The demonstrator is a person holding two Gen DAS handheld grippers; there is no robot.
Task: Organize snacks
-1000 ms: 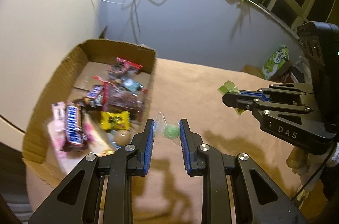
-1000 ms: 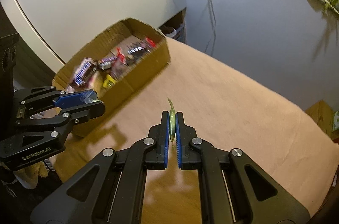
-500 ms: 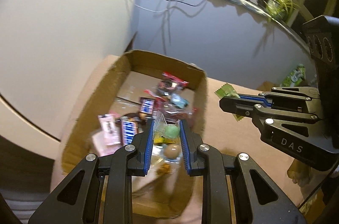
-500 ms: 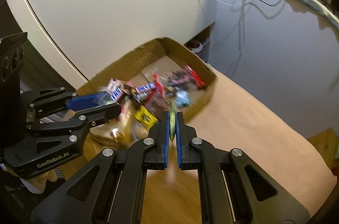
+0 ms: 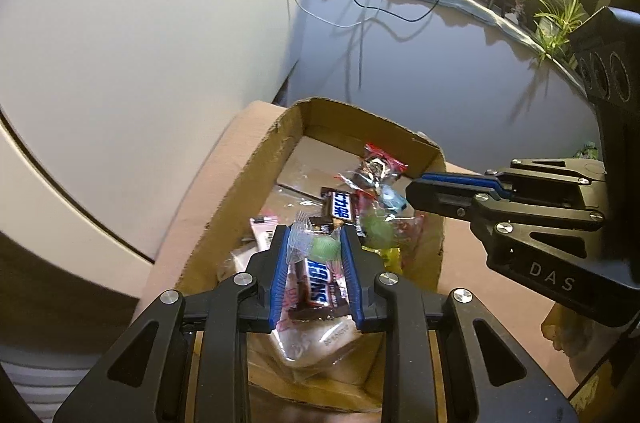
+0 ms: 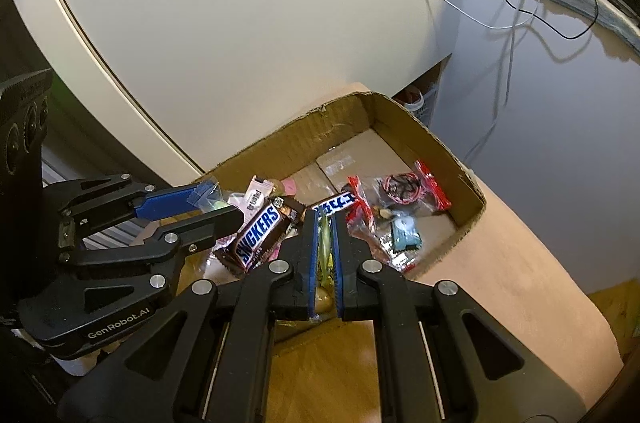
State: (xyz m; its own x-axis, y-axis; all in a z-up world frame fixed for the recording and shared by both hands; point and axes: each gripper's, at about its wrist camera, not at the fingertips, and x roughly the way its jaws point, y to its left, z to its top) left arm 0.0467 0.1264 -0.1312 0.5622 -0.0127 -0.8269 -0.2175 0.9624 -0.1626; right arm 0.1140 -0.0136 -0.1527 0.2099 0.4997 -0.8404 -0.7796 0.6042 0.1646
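You hold both tongs above the cardboard box [image 5: 256, 175], the left tongs [image 5: 316, 249] clamped on a clear-wrapped green candy [image 5: 323, 248] and the right tongs [image 6: 325, 247] on a thin green packet [image 6: 325, 241], so each can drop among the snacks [image 6: 260, 231] inside, beyond its near wall.

SNICKERS on the brown candy bar [image 6: 260, 237] | GenRobot.AI on the left gripper [image 6: 224, 209] body | DAS on the right gripper [image 5: 416, 189] body
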